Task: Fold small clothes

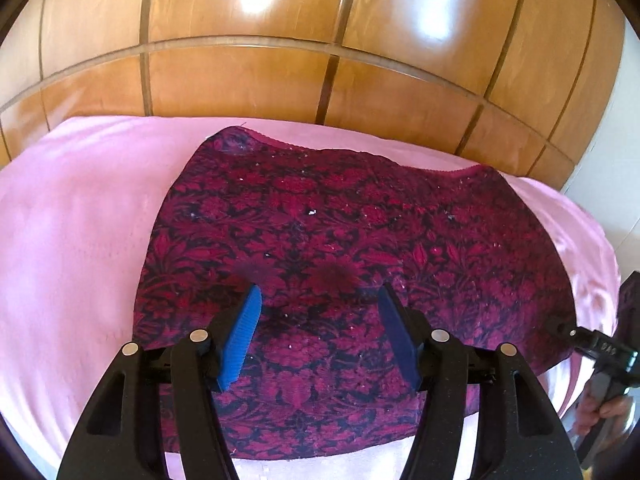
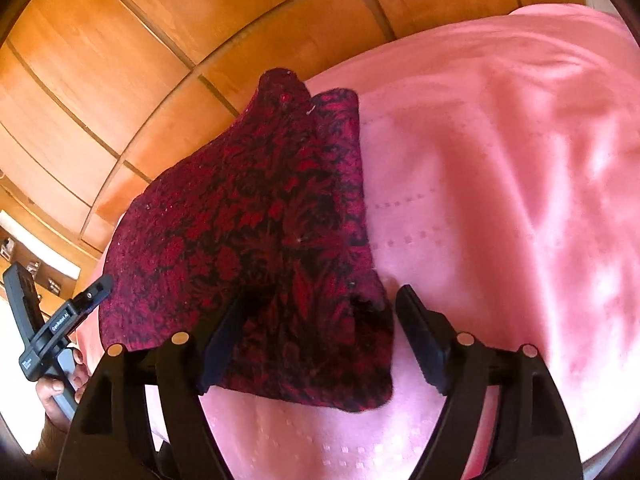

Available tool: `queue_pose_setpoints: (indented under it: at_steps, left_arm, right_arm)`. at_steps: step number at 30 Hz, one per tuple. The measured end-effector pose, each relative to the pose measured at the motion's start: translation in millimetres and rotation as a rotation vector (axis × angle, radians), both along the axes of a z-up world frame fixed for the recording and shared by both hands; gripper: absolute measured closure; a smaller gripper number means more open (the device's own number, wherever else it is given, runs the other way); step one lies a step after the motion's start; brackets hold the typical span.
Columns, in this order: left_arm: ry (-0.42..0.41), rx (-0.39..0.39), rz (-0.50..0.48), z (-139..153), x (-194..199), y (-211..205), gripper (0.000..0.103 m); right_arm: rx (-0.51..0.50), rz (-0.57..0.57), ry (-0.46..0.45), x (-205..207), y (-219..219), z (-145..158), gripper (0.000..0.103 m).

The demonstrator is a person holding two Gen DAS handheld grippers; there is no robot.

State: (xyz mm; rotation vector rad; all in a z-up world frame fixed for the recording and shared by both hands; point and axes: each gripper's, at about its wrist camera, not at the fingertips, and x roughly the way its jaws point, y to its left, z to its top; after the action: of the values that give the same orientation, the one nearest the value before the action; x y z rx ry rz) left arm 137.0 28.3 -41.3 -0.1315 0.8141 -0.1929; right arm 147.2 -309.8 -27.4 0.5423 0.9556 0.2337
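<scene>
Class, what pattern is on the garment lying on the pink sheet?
A red floral pattern on black, covering the garment; clearest in the left wrist view.

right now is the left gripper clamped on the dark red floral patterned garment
No, the left gripper hovers with its blue pads apart above the dark red floral patterned garment, which lies flat on the pink cloth.

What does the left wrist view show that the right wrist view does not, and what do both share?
Only the left wrist view shows bright blue ribbed pads on open tongs above the garment's middle. Only the right wrist view shows a raised fold ridge in the garment, and small dotted rows woven into the sheet. Both show the dark red floral patterned garment on the pink bed sheet before the glossy wooden panelled headboard.
</scene>
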Motion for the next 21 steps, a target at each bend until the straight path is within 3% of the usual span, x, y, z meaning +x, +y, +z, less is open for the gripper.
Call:
queue_pose_setpoints:
  at_steps: [5,9,12,21]
  left_arm:
    - [0.018,-0.001,-0.017,-6,7,0,0.045]
    - [0.039,0.018,-0.032,-17,15,-3,0.045]
    - [0.044,0.029,-0.047,-22,18,-4,0.045]
    - [0.078,-0.079,-0.06,-24,23,14,0.052]
  right_arm:
    - [0.018,0.014,0.017,6,2,0,0.033]
    - [0.023,0.047,0.034,6,5,4,0.057]
    - [0.041,0.056,0.052,6,9,12,0.066]
    - [0.082,0.099,-0.026,5,30,64,0.075]
